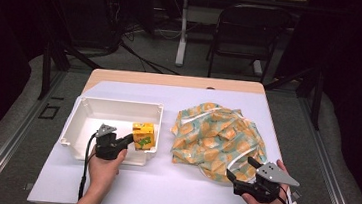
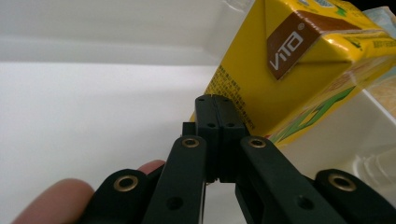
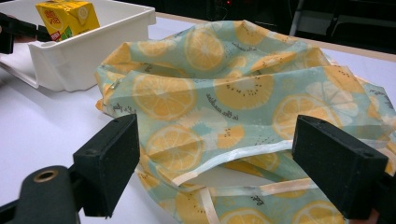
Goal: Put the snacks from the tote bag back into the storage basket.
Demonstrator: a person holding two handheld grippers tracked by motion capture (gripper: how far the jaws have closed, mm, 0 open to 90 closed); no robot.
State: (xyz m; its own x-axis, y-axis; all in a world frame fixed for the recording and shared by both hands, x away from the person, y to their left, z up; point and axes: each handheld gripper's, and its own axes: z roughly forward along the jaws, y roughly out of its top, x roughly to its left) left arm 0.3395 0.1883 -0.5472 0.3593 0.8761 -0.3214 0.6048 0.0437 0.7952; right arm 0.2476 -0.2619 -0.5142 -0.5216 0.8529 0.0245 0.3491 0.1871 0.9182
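Hands sit low at the near edge of the table: the right gripper (image 1: 240,169) has its jaws spread wide at the near hem of the lemon-print cloth bag (image 1: 218,138), gripping nothing. Over on the other side, the left gripper (image 1: 127,139) has its jaws pressed tight together, empty, tips right against the yellow juice carton (image 1: 143,135). That carton stands in the white bin (image 1: 113,106), in its near right corner.

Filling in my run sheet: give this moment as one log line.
left gripper: shut, at juice carton in white bin | right gripper: open at lemon-print bag
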